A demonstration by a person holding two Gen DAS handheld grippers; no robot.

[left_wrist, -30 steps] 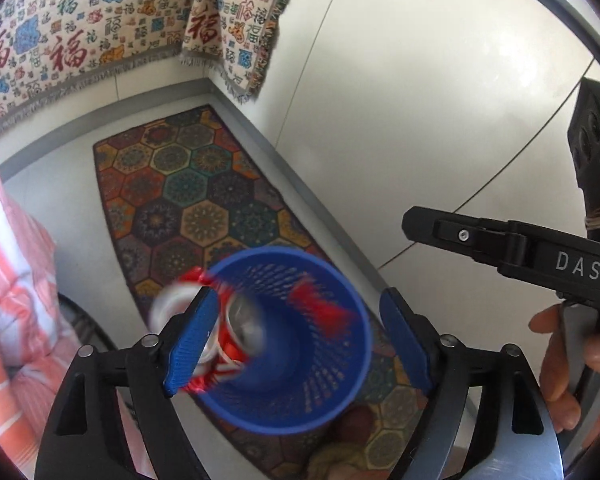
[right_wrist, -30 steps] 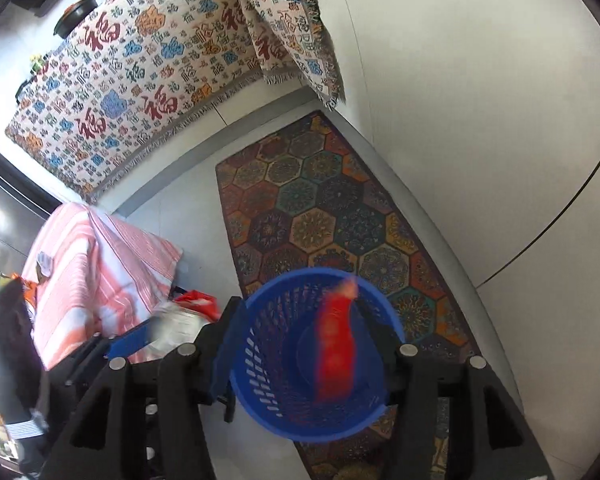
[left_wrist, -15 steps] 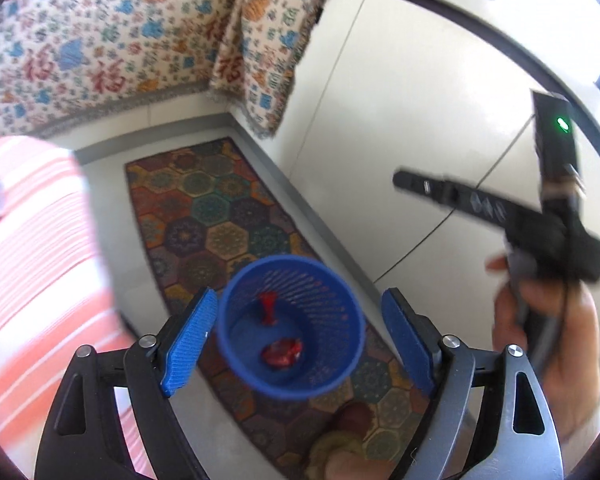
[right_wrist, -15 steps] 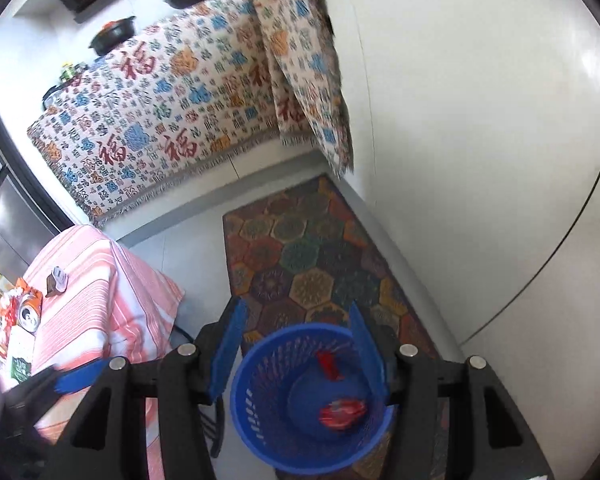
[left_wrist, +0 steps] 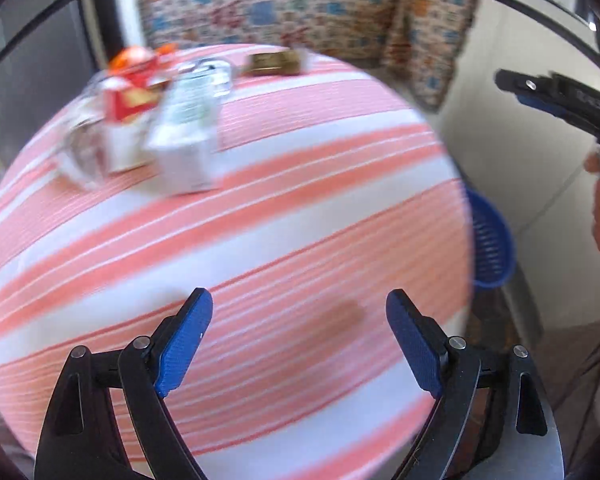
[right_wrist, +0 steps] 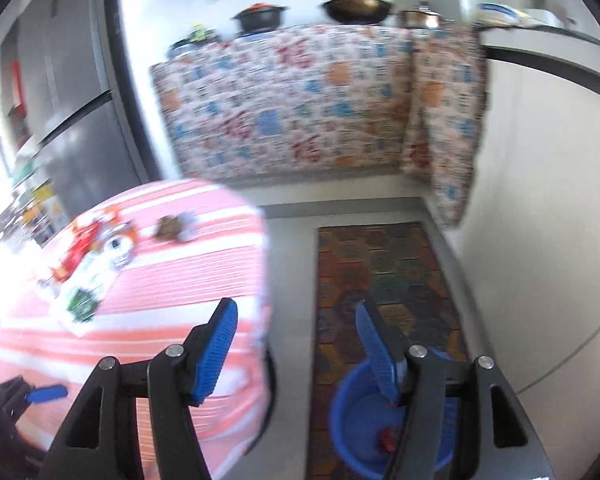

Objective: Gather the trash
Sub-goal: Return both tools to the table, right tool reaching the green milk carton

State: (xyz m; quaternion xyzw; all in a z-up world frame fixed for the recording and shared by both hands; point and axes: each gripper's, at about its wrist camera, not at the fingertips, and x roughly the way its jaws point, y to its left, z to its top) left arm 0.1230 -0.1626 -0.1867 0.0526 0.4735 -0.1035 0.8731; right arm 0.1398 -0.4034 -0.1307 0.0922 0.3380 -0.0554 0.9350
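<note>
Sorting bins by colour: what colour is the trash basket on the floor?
Blue, seen best in the right wrist view: basket.

One blue bin [right_wrist: 352, 420] on the floor, with one red scrap [right_wrist: 387, 438] showing inside. One striped table [left_wrist: 260, 240]. On it, blurred: one red carton [left_wrist: 130, 92], one white pack [left_wrist: 188, 136], one clear wrapper [left_wrist: 82, 152], one brown-gold item [left_wrist: 274, 63]; exact litter count unclear. One rug [right_wrist: 384, 272]. One patterned cloth [right_wrist: 284, 100] over the counter. Three pots or pans [right_wrist: 356, 7] on top. Two grippers: left [left_wrist: 299, 340], right [right_wrist: 296, 350].
</note>
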